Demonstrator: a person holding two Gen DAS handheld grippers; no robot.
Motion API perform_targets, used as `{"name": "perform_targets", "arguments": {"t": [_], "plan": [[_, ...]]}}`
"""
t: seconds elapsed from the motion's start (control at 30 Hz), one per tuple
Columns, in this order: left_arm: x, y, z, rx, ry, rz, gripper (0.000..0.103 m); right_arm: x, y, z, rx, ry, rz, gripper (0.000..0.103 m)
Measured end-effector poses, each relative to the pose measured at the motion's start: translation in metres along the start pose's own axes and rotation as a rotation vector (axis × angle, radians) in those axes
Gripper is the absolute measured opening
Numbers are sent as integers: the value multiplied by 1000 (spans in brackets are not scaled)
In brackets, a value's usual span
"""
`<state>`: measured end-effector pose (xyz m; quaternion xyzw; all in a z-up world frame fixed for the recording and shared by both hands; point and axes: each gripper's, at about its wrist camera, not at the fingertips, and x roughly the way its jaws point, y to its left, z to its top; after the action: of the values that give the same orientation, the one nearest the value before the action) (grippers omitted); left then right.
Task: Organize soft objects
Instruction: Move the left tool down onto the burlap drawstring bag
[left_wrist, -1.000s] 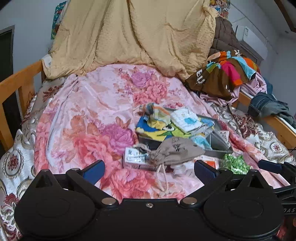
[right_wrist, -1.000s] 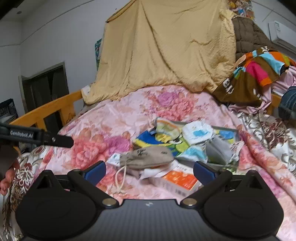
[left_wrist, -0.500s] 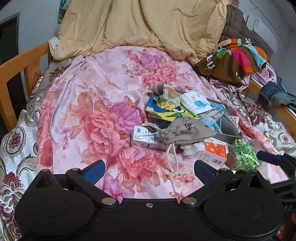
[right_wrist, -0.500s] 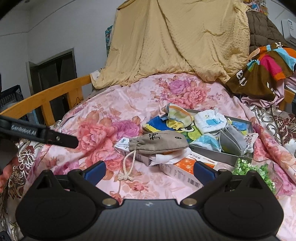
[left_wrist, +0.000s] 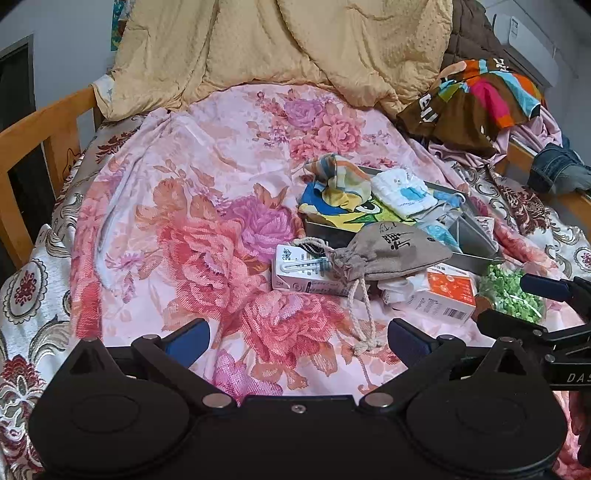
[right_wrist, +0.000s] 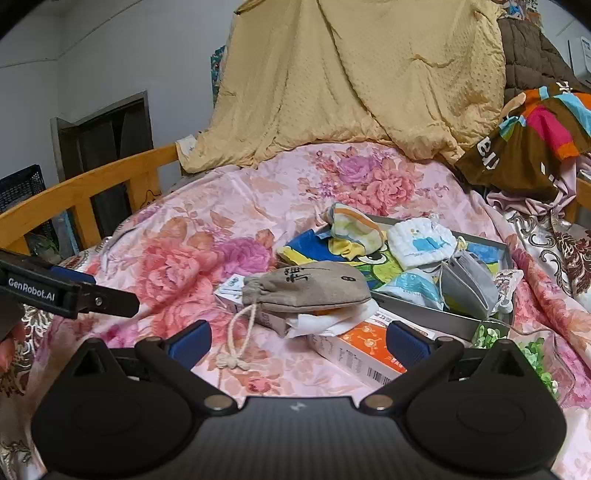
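A beige drawstring pouch (left_wrist: 391, 254) (right_wrist: 314, 286) lies on the floral bedspread across a white carton (left_wrist: 303, 271) and white tissue (right_wrist: 328, 319). Behind it a grey tray (left_wrist: 476, 243) (right_wrist: 480, 323) holds a striped cloth (right_wrist: 354, 229), a white knitted cloth (right_wrist: 421, 242), a cartoon towel (left_wrist: 332, 210) and a grey mask (right_wrist: 467, 282). My left gripper (left_wrist: 297, 338) is open and empty, low over the bedspread in front of the pouch's cord. My right gripper (right_wrist: 297, 339) is open and empty, just in front of the pouch and an orange box (right_wrist: 373, 349).
A green leafy bundle (left_wrist: 513, 295) (right_wrist: 532, 350) lies right of the orange box. A yellow quilt (left_wrist: 280, 48) hangs at the back. Colourful clothes (left_wrist: 476, 99) are piled at the right. A wooden bed rail (right_wrist: 85, 192) runs along the left.
Both grippers have moved forward and down toward the pouch and tray, so the objects look larger and nearer. Both stay open and empty.
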<state>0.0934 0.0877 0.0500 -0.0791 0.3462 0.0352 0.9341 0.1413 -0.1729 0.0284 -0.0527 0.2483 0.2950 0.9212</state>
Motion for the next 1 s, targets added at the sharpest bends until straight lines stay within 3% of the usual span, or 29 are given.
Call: {"name": "perform_targets", "arguments": {"t": [0.33,0.67,1.0], "plan": [[27,-9,13,21,-13,0,102,38,-12,0,-37,34,-41,103],[48,-14,22,4,-9,-22,102,65,-32,0,-11,-4,-71,103],[80,-28,41,81,-12,-110,102,66,-51,-15,-43,-64,-57,103]]}}
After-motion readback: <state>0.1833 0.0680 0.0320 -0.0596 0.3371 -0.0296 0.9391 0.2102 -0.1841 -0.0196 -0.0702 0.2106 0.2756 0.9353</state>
